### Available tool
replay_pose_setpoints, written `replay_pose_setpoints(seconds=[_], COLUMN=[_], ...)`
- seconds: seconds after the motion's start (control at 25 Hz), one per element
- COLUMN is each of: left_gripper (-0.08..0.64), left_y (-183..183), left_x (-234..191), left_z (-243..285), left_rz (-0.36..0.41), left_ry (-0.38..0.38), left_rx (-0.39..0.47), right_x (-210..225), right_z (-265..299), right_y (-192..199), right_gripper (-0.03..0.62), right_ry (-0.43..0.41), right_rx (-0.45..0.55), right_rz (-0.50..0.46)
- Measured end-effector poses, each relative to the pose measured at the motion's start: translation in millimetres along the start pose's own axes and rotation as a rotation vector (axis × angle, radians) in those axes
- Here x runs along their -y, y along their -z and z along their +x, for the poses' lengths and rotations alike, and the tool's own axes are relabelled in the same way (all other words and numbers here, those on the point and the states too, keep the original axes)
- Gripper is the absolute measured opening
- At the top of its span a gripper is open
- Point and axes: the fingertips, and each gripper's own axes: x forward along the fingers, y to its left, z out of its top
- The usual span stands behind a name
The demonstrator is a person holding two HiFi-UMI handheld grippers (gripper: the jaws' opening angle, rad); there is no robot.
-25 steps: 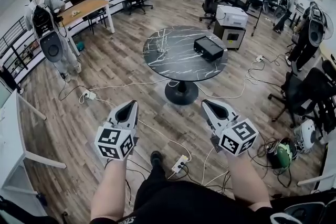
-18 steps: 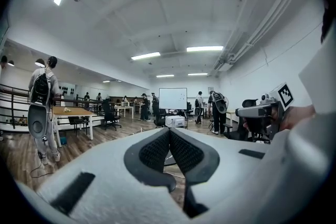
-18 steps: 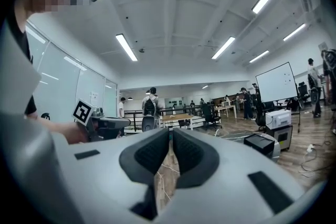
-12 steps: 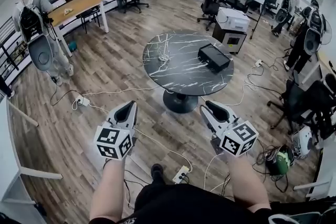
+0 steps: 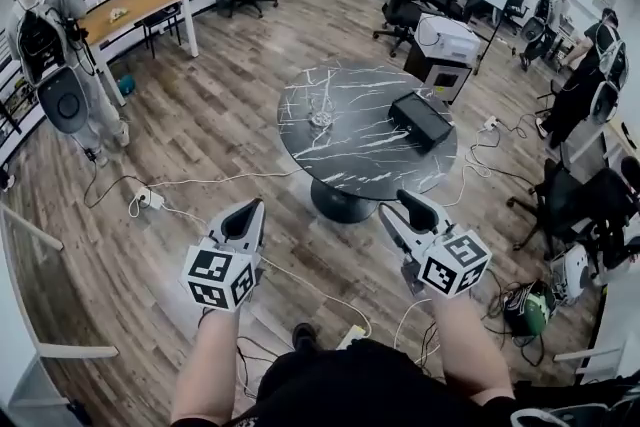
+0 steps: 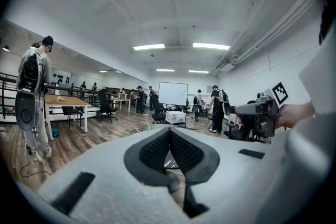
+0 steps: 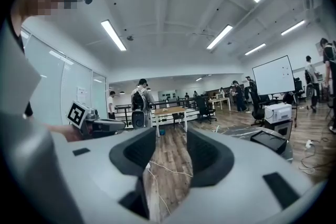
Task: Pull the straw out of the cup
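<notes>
As the left gripper point(image 5: 248, 211) and right gripper point(image 5: 412, 203) hang above the wood floor point(image 5: 200, 115), short of the round marble table point(image 5: 350, 165), a small clear cup point(image 5: 321, 119) stands toward its left edge, its straw too small to tell. Left gripper view: jaws pressed together, empty. Right gripper view: jaws apart, opening, nothing between.
</notes>
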Motion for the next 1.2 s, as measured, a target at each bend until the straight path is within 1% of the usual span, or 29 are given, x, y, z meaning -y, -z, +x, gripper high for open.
replay_pose_setpoints(seconds=[0.2,0.4,0.52,0.68,0.84,1.04,1.2], left_gripper=[0.011,0.011,0.011,0.011,0.011,0.011,0.011], left_y=[-6,-9,-11,-21,-23,-19,-21], left_x=[-14,-20,-24,-33,-46,-69,-82], left_z=[1,7,18,41,79,144,208], left_rz=[0.004,0.009,0.011,0.015,0.02,0.003,-0.005], left_ry=[0.009,0.014,0.02,0.019,0.016,-0.002,-0.008], left_rx=[0.007,0.012,0.009,0.015,0.002,-0.038,-0.067], right_x=[-1,2,5,14,44,103,158], right_z=[9,15,28,55,87,139,182], right_y=[-6,-15,-22,-36,-36,-23,-13], right_gripper=[0.225,0.232,0.232,0.232,0.232,0.232,0.232], right_ry=[0.019,0.022,0.007,-0.027,-0.041,-0.067,-0.086], right_rx=[0.015,0.05,0.067,0.081,0.079,0.043,0.015], right_rz=[0.012,0.005,0.013,-0.007,0.007,0.051,0.092])
